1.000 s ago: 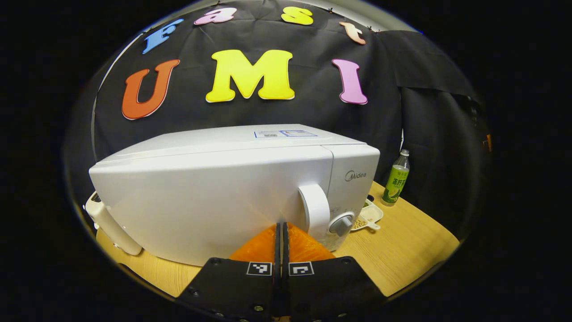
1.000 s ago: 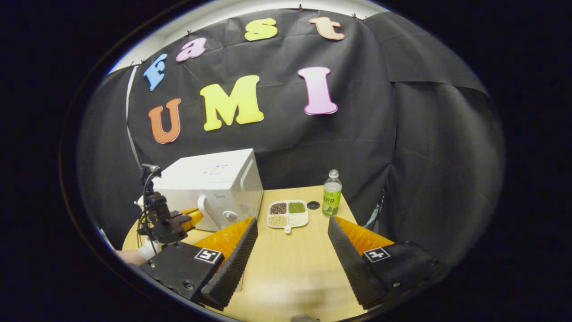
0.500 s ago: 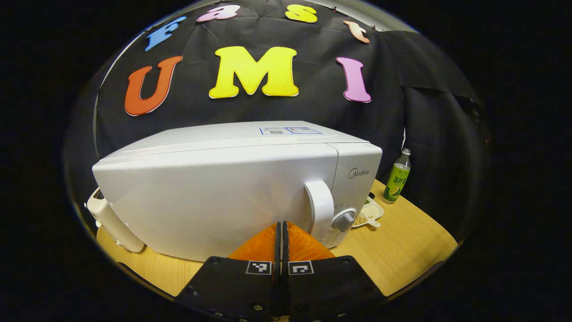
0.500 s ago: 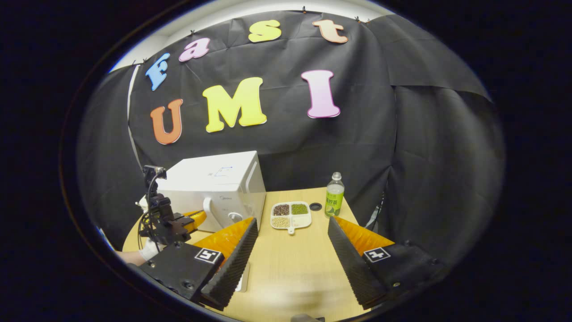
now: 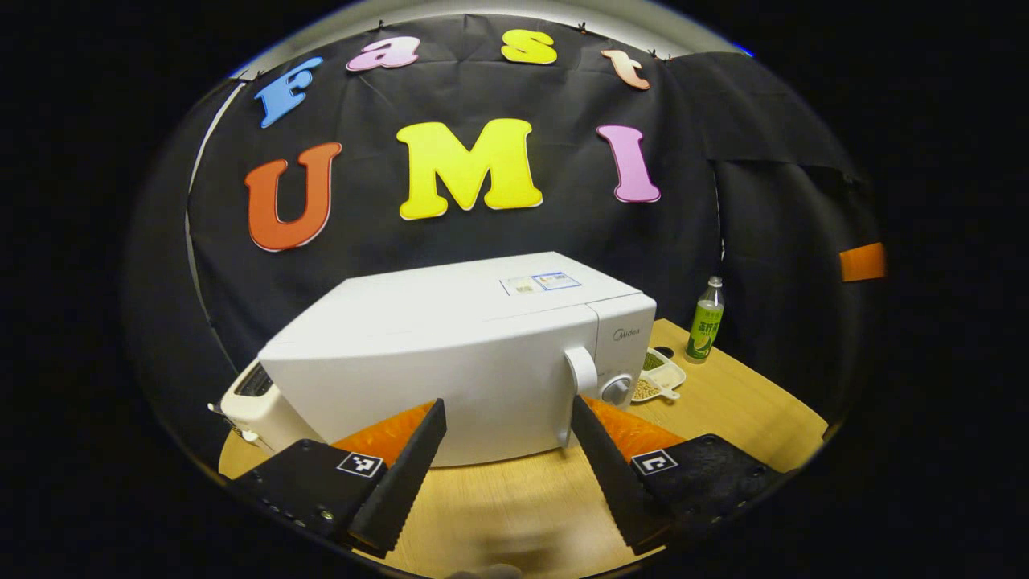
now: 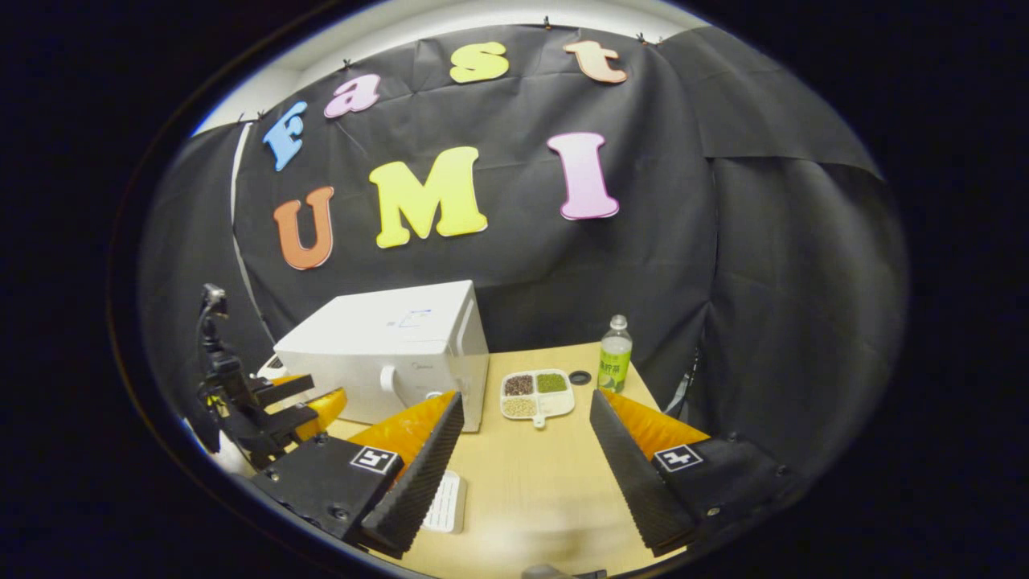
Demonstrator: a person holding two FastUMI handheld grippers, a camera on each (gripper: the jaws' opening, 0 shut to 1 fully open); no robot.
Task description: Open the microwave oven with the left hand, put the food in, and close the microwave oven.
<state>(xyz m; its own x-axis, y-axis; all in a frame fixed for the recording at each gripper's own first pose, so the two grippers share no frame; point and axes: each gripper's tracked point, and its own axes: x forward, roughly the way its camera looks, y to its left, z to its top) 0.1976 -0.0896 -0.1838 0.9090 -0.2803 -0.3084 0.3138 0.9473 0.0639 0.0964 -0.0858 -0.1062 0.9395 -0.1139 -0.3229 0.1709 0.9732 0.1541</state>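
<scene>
Left gripper view: left gripper (image 5: 508, 418) has its fingers spread wide, nothing between them, hovering over the table (image 5: 723, 410) just in front of the microwave (image 5: 450, 354). Microwave door is shut; handle (image 5: 580, 371) and knob (image 5: 616, 389) sit at the right end of the front face, above and between the fingertips. Food tray (image 5: 661, 380) lies on the table right of the microwave, partly hidden behind its corner; bottle (image 5: 703, 330) stands upright beyond it, near the wall. A white appliance (image 5: 256, 406) sticks out behind the microwave's left end, can't tell what it is. Right gripper view: right gripper (image 6: 526, 422) is also wide open and empty, above bare table. Tray (image 6: 537, 395) with three compartments of food lies ahead between the fingers, just right of the microwave (image 6: 394, 354), apart from it. Bottle (image 6: 615, 354) stands behind the tray, a small dark ring (image 6: 579, 377) beside it. Left gripper (image 6: 309, 398) shows at far left, near the microwave's front, not touching it. A white slotted thing (image 6: 446, 503) lies on the table by the left finger.
</scene>
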